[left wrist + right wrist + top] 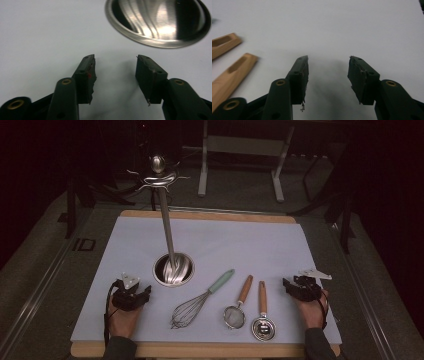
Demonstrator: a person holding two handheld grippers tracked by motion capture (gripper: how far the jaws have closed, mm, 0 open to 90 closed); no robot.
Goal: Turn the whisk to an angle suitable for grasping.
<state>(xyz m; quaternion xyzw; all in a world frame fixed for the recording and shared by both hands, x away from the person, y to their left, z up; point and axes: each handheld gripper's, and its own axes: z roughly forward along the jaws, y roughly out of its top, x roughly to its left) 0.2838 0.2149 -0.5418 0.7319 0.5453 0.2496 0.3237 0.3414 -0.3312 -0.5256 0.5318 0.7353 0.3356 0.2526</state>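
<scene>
Nothing is hanging on the rack (159,176) yet: both the left gripper (141,293) and right gripper (291,285) are resting with jaws apart and empty, while the whisk (197,301) and 2 strainers (239,306) are lying untouched

High view overhead, gripper views low, sharing mat (250,240)

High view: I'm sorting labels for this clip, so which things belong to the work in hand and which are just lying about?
In the work, judging by nearness:
left gripper, open
right gripper, open
steel stand
whisk
strainer
wooden-handled scoop

Lying about:
metal frame behind the table
</scene>
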